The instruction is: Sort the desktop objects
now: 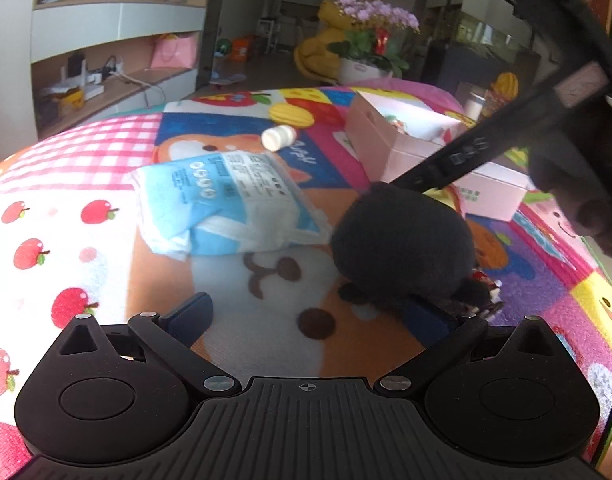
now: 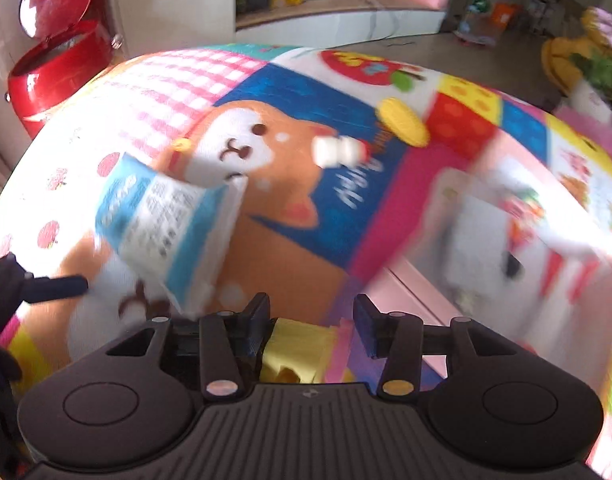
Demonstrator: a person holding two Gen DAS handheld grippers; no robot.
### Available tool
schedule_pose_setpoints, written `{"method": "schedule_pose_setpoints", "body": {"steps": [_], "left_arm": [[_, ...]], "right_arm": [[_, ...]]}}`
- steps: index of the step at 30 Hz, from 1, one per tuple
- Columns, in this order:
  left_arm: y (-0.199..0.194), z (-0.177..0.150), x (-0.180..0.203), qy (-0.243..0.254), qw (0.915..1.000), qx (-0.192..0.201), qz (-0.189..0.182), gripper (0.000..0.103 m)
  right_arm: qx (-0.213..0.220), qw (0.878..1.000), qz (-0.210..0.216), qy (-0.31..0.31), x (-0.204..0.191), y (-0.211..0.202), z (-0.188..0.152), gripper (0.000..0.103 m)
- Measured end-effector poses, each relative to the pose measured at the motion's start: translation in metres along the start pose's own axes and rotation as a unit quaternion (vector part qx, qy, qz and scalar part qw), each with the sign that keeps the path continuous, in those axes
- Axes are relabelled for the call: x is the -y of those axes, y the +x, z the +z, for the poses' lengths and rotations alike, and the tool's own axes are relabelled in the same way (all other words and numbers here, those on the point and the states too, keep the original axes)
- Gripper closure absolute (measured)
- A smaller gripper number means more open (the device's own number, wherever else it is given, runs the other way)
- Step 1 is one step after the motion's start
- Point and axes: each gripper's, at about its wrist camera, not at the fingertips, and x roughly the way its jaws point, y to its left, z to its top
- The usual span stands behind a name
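My left gripper [image 1: 312, 314] stands open just above the colourful mat [image 1: 106, 184], with nothing between its blue fingers. A blue-and-white tissue pack [image 1: 226, 204] lies ahead of it, and a small white bottle [image 1: 280, 136] lies farther back. A dark fuzzy round mass [image 1: 402, 248] on a black bar hides the mat to the right. My right gripper [image 2: 312, 324] is shut on a yellow soft-looking item [image 2: 298, 352], which stays sharp while the mat blurs. In the right wrist view the tissue pack [image 2: 166, 224] and white bottle [image 2: 338, 152] are also in sight.
A pink open box [image 1: 426, 152] holding small items sits at the right rear of the mat and appears blurred as the pink box [image 2: 486, 240]. A red lidded bin [image 2: 54, 60] stands off the mat's far left. A gloved hand [image 1: 586, 200] is at the right.
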Motion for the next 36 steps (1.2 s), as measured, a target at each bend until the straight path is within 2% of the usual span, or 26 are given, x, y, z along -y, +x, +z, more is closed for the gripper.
{"method": "schedule_pose_setpoints", "body": {"steps": [3,5,7,9,11,16,18,21,26,29,32,36], "left_arm": [[0.003,0.0,0.011,0.004,1.0,-0.006,-0.006,0.0],[0.006,0.002,0.018,0.007,0.9999,-0.01,-0.008,0.0],[0.01,0.004,0.029,0.015,0.9997,-0.015,-0.014,0.0],[0.012,0.006,0.039,0.028,0.9992,-0.015,-0.022,0.0],[0.012,0.009,0.049,0.036,0.9991,-0.01,-0.017,0.0],[0.016,0.021,0.048,0.034,0.9978,0.005,0.056,0.0],[0.015,0.024,0.04,0.023,0.9949,0.01,0.098,0.0],[0.015,0.028,0.022,0.006,0.9862,0.011,0.165,0.0],[0.006,0.03,-0.003,-0.035,0.9787,0.007,0.202,0.0],[0.0,0.028,-0.007,-0.044,0.9788,0.013,0.199,0.0],[-0.009,0.026,-0.003,-0.049,0.9828,0.03,0.176,0.0],[-0.016,0.025,0.01,-0.029,0.9883,0.041,0.144,0.0]], "right_arm": [[0.047,0.998,-0.023,0.029,0.016,-0.032,-0.029,0.056],[0.081,0.994,-0.054,0.043,0.027,-0.051,-0.049,0.05],[0.108,0.989,-0.085,0.057,0.036,-0.064,-0.072,0.04],[0.122,0.986,-0.087,0.077,0.042,-0.071,-0.091,0.036],[0.127,0.984,-0.063,0.104,0.049,-0.074,-0.108,0.035],[0.136,0.979,-0.02,0.151,0.044,-0.072,-0.146,0.033],[0.138,0.979,-0.02,0.148,0.035,-0.068,-0.158,0.032],[0.145,0.98,-0.036,0.132,0.018,-0.062,-0.171,0.029],[0.144,0.977,-0.034,0.155,0.02,-0.056,-0.185,0.027],[0.145,0.976,-0.045,0.158,0.023,-0.054,-0.184,0.027],[0.154,0.976,-0.045,0.147,0.02,-0.056,-0.179,0.027],[0.166,0.977,-0.008,0.133,0.012,-0.059,-0.173,0.029]]}}
